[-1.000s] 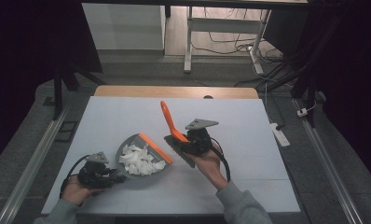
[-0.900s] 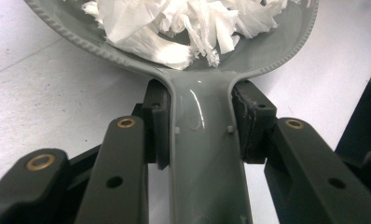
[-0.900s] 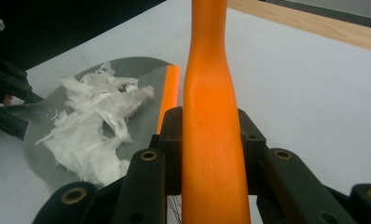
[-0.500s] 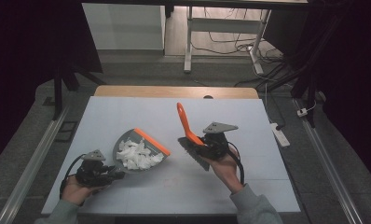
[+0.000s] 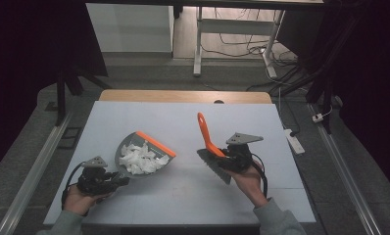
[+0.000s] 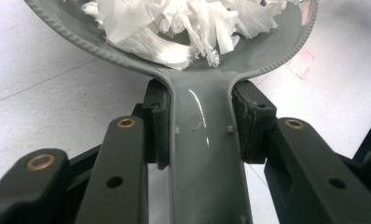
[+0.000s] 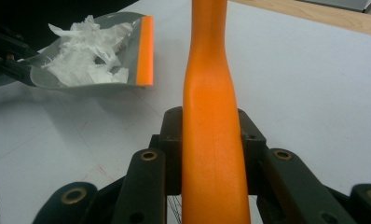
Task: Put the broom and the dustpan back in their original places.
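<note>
A grey dustpan [image 5: 143, 156] with an orange front lip rests left of the table's middle and holds a heap of torn white paper [image 5: 140, 157]. My left gripper [image 5: 115, 180] is shut on the dustpan's grey handle [image 6: 206, 154], with both pads pressed against its sides; the paper [image 6: 193, 25] lies just beyond. My right gripper [image 5: 221, 157] is shut on the orange handle [image 7: 212, 121] of a hand brush [image 5: 208, 142], which stands tilted with its dark bristles [image 5: 213, 165] low. In the right gripper view the dustpan [image 7: 97, 51] lies off to the upper left.
The white table top [image 5: 183, 122] has a wooden strip along its far edge. A white power strip [image 5: 292, 140] lies off the table's right side. Metal rails run along both sides on the floor, and cables trail behind the table.
My right hand has carried the brush to the right, away from the dustpan. The left hand and the dustpan have stayed where they were.
</note>
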The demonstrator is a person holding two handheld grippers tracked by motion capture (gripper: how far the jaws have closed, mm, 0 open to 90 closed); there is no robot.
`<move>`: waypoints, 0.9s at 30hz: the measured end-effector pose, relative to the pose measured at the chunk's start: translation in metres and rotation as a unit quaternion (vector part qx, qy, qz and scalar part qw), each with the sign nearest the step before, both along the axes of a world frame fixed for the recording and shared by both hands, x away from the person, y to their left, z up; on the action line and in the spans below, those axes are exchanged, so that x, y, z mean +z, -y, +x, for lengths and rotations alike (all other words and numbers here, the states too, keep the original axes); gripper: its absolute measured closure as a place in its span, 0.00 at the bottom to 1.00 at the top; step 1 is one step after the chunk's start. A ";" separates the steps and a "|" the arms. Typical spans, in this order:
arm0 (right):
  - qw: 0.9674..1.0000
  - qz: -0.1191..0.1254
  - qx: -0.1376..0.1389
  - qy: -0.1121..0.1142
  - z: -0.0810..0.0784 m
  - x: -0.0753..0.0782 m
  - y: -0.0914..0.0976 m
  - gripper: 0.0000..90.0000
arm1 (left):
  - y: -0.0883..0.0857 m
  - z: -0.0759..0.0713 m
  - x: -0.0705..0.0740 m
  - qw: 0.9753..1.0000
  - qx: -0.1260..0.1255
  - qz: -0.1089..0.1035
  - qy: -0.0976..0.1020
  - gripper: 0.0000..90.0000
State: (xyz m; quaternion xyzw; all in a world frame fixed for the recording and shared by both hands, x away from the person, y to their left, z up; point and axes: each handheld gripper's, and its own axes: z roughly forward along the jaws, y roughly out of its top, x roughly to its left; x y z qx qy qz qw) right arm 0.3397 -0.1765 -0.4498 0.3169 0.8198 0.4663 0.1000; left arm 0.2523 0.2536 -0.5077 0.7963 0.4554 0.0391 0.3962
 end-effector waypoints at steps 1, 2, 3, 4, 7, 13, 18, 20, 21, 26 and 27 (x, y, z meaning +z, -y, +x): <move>1.000 0.000 -0.002 0.000 0.000 0.000 0.002 0.78 | 0.000 0.000 0.000 1.000 0.001 0.000 0.001 0.68; 1.000 0.002 -0.001 -0.001 -0.001 0.000 0.004 0.78 | 0.000 0.000 0.000 1.000 0.003 -0.001 0.001 0.68; 1.000 0.002 -0.002 0.000 -0.001 0.001 0.006 0.78 | 0.000 0.000 0.000 1.000 0.004 -0.001 0.001 0.68; 1.000 0.003 -0.003 0.000 -0.001 0.001 0.008 0.78 | -0.001 0.000 0.000 1.000 0.006 -0.001 0.001 0.68; 1.000 0.003 -0.004 0.000 -0.002 0.002 0.013 0.78 | -0.001 0.000 0.001 1.000 0.011 -0.001 0.002 0.68; 1.000 0.003 -0.001 -0.006 -0.003 0.002 0.024 0.78 | -0.001 -0.001 0.002 1.000 0.020 -0.005 0.005 0.68; 1.000 0.001 0.000 -0.008 -0.005 0.000 0.031 0.78 | 0.000 -0.002 0.004 0.999 0.030 -0.006 0.012 0.68; 1.000 0.002 0.000 -0.013 -0.005 -0.001 0.033 0.78 | 0.000 -0.002 0.005 0.999 0.035 -0.006 0.014 0.68; 1.000 0.003 -0.002 -0.013 -0.005 -0.002 0.035 0.78 | 0.001 -0.003 0.005 0.999 0.037 -0.006 0.014 0.68; 1.000 0.002 -0.002 -0.020 -0.005 -0.004 0.040 0.78 | 0.000 -0.002 0.004 0.999 0.050 -0.003 0.015 0.68; 1.000 0.001 -0.003 -0.021 -0.005 -0.005 0.041 0.78 | -0.001 -0.002 0.004 0.998 0.054 -0.005 0.015 0.68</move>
